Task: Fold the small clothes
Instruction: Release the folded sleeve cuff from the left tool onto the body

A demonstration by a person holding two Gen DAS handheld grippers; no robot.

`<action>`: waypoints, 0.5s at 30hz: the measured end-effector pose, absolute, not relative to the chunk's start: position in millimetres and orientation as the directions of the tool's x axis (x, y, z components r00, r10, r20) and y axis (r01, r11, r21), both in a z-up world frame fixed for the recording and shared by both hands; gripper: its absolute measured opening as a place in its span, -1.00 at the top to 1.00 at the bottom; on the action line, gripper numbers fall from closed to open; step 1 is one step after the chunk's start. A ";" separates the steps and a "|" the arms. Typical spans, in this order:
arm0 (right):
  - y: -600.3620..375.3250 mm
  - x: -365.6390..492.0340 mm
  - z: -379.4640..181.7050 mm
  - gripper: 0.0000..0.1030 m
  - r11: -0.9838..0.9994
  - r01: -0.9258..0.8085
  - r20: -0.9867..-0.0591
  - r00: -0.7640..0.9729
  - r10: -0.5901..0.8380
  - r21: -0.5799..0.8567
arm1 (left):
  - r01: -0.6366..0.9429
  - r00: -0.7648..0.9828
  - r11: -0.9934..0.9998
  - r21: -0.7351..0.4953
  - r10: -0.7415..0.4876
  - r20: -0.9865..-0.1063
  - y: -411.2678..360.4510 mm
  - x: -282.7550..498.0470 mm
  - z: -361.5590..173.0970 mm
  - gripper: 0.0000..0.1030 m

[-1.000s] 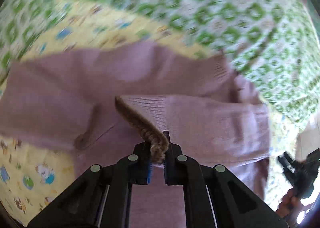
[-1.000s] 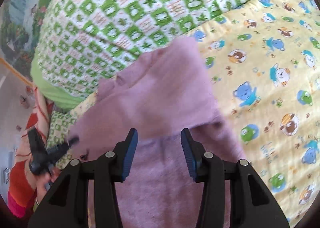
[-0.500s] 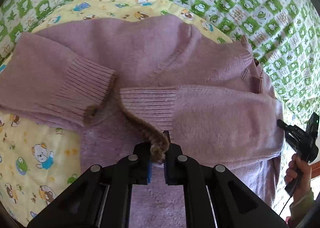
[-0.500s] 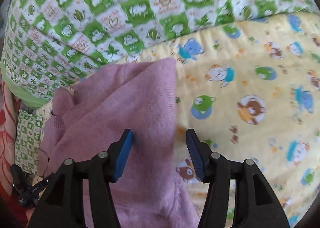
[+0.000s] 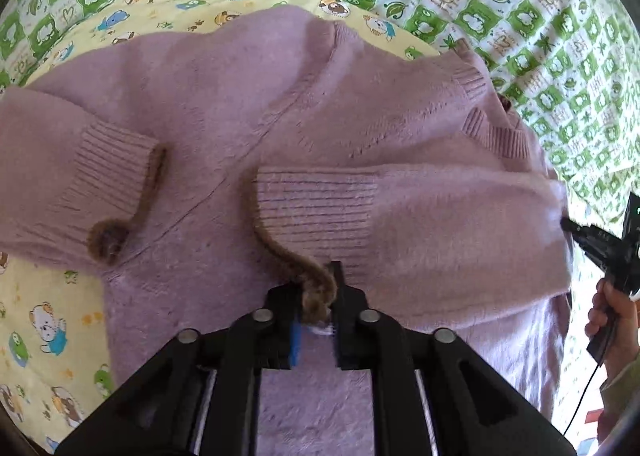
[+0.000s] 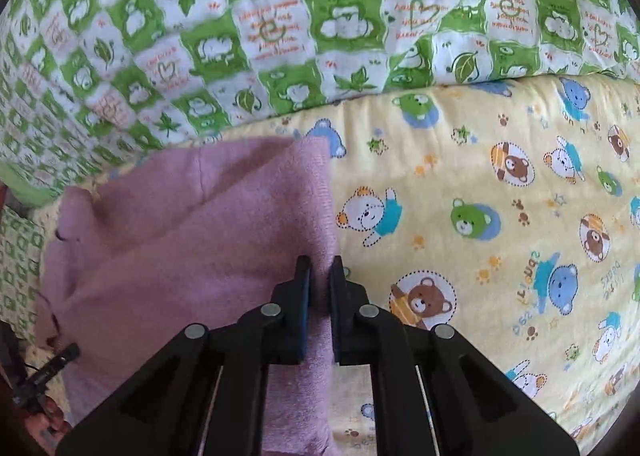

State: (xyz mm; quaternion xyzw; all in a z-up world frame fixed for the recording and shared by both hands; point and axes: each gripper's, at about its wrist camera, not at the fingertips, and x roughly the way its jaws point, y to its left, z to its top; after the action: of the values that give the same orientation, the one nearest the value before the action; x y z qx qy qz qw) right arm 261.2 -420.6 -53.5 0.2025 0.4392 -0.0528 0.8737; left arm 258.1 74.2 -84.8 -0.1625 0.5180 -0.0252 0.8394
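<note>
- One purple sweater [image 5: 328,128] is seen, spread on one yellow bear-print sheet [image 5: 52,320]; one green-and-white checked quilt [image 5: 500,4] lies beyond the sheet.
- Two sleeves are counted, both folded across the sweater's body: one ribbed cuff [image 5: 100,172] to the left and a second cuff [image 5: 316,212] near the middle, each trimmed with a brown furry cord.
- Two grippers are in view. The left gripper [image 5: 316,316] is closed on the brown trim [image 5: 296,264] of the middle cuff, directly over the sweater's lower body.
- The right gripper [image 6: 318,296] is pinched tight on the sweater's side edge [image 6: 320,216], where purple knit meets the sheet.
- To the right of that edge a broad stretch of yellow sheet [image 6: 500,236] is left uncovered; the quilt borders it further out.
</note>
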 end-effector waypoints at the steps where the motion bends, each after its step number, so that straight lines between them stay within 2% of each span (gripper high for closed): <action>1: -419.9 257.4 -49.0 0.52 0.908 0.285 -0.787 0.613 0.074 0.308 | -0.122 0.460 0.948 -0.293 -0.207 -0.864 77.2 254.2 -81.2 0.67; 2: -419.6 252.5 -43.7 0.28 0.902 0.304 -0.786 0.615 0.059 0.306 | -0.120 0.464 0.949 -0.292 -0.206 -0.862 79.8 250.8 -77.4 0.67; 4: -419.7 238.3 -29.9 0.10 0.887 0.315 -0.757 0.651 0.057 0.338 | -0.121 0.479 0.952 -0.281 -0.192 -0.856 87.9 243.2 -67.2 0.65; 5: -418.9 230.3 -23.9 0.09 0.879 0.306 -0.737 0.672 0.072 0.365 | -0.120 0.487 0.955 -0.270 -0.181 -0.854 92.3 238.1 -62.3 0.62; 7: -413.3 215.2 -11.6 0.09 0.861 0.283 -0.704 0.701 0.115 0.422 | -0.121 0.499 0.965 -0.232 -0.143 -0.855 101.4 228.8 -53.1 0.23; 10: -395.7 190.2 -3.4 0.09 0.843 0.239 -0.672 0.718 0.181 0.482 | -0.114 0.536 0.981 -0.155 -0.071 -0.841 120.7 214.6 -38.3 -0.23; 12: -375.2 180.3 -1.9 0.09 0.839 0.210 -0.667 0.712 0.220 0.502 | -0.115 0.543 0.990 -0.082 -0.006 -0.840 134.9 211.5 -34.1 -0.41; 15: -344.5 160.0 -11.9 0.08 0.835 0.173 -0.676 0.681 0.282 0.522 | -0.095 0.534 0.995 -0.007 0.045 -0.844 151.4 216.8 -36.4 -0.41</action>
State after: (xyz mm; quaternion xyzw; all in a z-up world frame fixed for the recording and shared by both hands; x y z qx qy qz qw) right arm 160.0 -344.5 -11.9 0.2855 0.3983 0.0313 0.8711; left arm 216.8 151.4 -36.4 -0.0259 0.4811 0.0402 0.8753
